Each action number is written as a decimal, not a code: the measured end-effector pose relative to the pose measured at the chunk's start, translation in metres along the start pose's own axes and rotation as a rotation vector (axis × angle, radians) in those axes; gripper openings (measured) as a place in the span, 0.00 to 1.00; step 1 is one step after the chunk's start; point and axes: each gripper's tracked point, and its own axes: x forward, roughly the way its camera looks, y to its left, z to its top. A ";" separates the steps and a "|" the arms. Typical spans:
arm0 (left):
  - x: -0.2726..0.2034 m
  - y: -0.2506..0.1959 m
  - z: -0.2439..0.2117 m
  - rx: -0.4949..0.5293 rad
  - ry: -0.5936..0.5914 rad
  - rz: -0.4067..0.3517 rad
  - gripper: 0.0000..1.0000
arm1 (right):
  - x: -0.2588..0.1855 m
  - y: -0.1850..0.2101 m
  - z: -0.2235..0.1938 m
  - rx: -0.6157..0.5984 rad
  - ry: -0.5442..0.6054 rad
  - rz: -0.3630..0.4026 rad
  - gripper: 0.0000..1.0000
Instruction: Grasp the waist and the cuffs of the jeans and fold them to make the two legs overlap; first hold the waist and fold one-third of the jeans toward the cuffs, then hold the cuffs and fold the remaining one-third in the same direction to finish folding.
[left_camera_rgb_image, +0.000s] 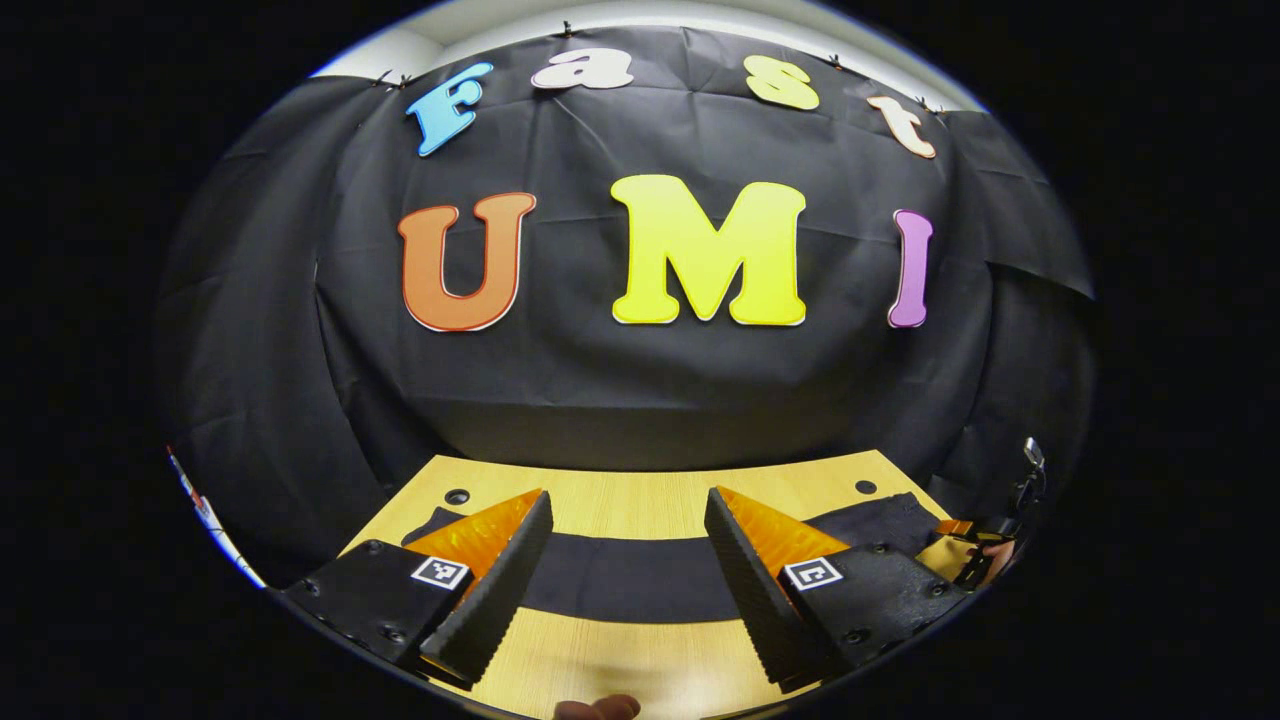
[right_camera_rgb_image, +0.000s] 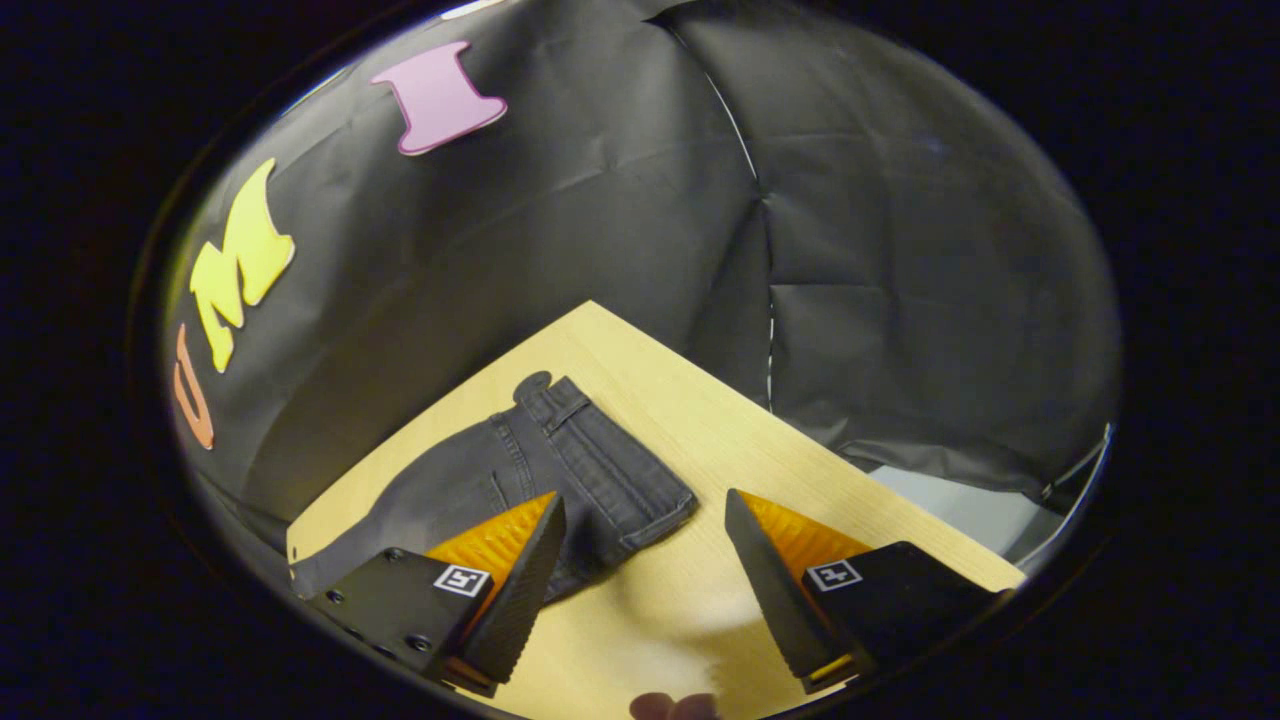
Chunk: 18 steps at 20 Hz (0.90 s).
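Observation:
Dark jeans (left_camera_rgb_image: 630, 578) lie flat across the wooden table (left_camera_rgb_image: 640, 500) as a wide band in the left gripper view. My left gripper (left_camera_rgb_image: 628, 520) hovers open above them, nothing between its fingers. In the right gripper view the jeans' waist end (right_camera_rgb_image: 600, 470) with its waistband and belt loops lies on the table (right_camera_rgb_image: 720, 430), the legs running off to the lower left. My right gripper (right_camera_rgb_image: 645, 515) hangs open just beside the waistband's near corner, its left finger (right_camera_rgb_image: 520, 580) over the denim. The other gripper (left_camera_rgb_image: 985, 550), with a hand on it, shows at the far right of the left gripper view.
Two small round holes (left_camera_rgb_image: 457, 496) (left_camera_rgb_image: 865, 487) sit near the table's back edge. The booth's black cloth wall (left_camera_rgb_image: 640, 400) rises right behind the table. In the right gripper view the table's right edge (right_camera_rgb_image: 880, 470) drops off to a pale floor.

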 end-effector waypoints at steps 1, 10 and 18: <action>0.000 0.000 -0.003 0.003 0.008 0.008 0.98 | 0.008 0.003 -0.002 -0.002 0.011 0.000 0.99; -0.006 0.020 -0.022 -0.077 0.070 0.090 0.99 | 0.025 0.010 -0.004 -0.068 0.025 0.009 0.87; -0.015 0.042 -0.039 -0.163 0.084 0.125 0.99 | 0.017 0.027 -0.001 -0.021 0.085 0.024 0.15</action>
